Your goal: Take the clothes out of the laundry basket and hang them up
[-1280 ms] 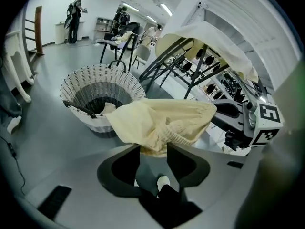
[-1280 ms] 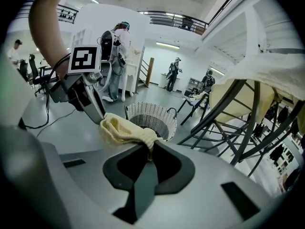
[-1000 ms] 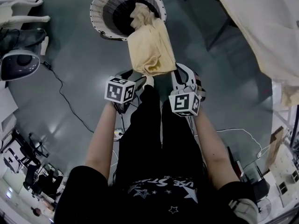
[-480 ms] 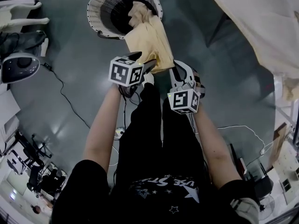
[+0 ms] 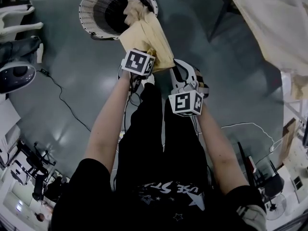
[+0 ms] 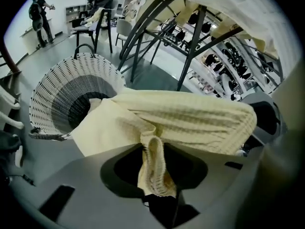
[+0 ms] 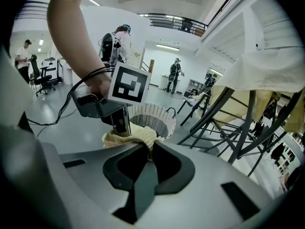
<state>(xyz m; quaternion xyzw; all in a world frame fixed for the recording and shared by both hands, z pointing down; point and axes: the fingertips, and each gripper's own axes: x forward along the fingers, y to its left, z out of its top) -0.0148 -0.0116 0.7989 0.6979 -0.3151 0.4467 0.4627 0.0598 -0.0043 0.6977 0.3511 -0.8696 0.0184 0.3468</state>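
Left gripper (image 6: 153, 151) advanced, jaws closing on garment (image 6: 190, 118), basket (image 6: 52, 89) beyond

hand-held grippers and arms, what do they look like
The left hand-held gripper and right hand-held gripper have grey moulded bodies with dark jaw hollows; each carries a white cube with black square markers. The person wears a black short-sleeved shirt.
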